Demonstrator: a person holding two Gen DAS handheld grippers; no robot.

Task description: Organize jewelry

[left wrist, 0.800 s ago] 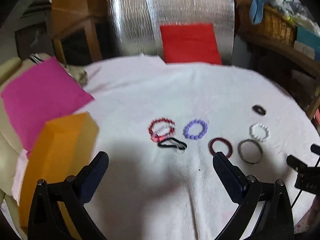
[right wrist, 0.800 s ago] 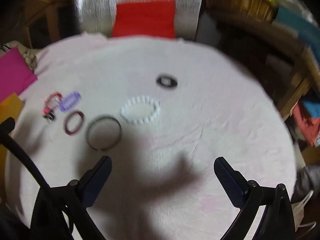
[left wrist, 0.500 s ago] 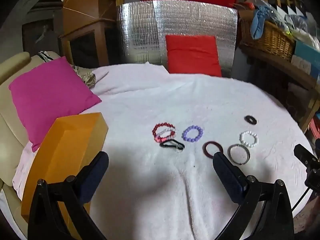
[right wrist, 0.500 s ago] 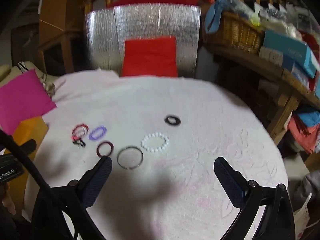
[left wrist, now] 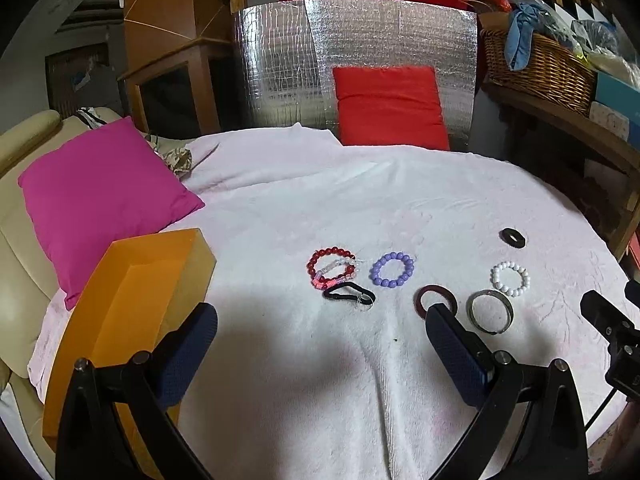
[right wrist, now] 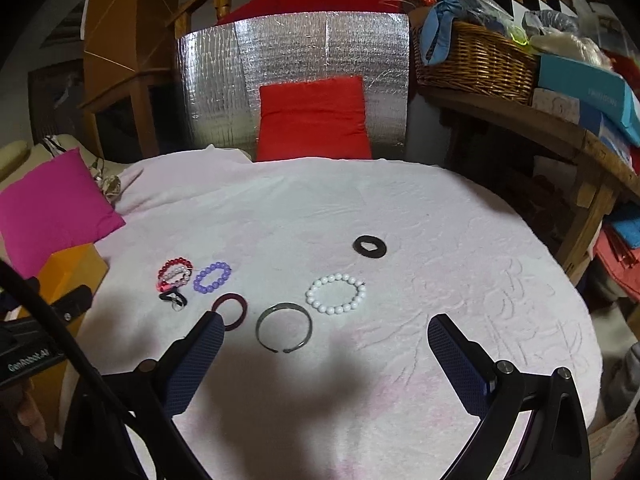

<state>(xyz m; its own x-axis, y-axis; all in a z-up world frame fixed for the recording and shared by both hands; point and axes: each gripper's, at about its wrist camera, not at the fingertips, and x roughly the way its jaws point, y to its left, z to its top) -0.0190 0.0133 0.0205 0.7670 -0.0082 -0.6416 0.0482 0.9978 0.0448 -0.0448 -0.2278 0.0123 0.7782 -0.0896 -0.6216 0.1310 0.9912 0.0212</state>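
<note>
At far left an open orange cardboard box (left wrist: 132, 312) sits on the edge of the white towel-covered round table (left wrist: 320, 208), presumably the receptacle for the jewelry; it appears empty as far as its interior shows. The left gripper (left wrist: 320, 344) hovers above the cloth beside it, jaws spread fully, nothing between them.

Right of the box lies a cluster: a red beaded bracelet (left wrist: 331, 266) overlapping a pale pink-and-clear strand, with a black elastic loop (left wrist: 349, 295) touching its near edge. Next, apart from it, a purple beaded bracelet (left wrist: 392, 270), then a dark maroon bangle (right wrist: 231, 310), a grey metal open cuff (right wrist: 284, 327), a white beaded bracelet (right wrist: 336, 293), and, farther back, a flat black ring (right wrist: 370, 246).

The right gripper (right wrist: 324, 360) hangs over the near cloth, jaws likewise wide and empty, the cuff lying just ahead. Judgement: no piece is boxed yet; both tools stand ready for first picks.
</note>
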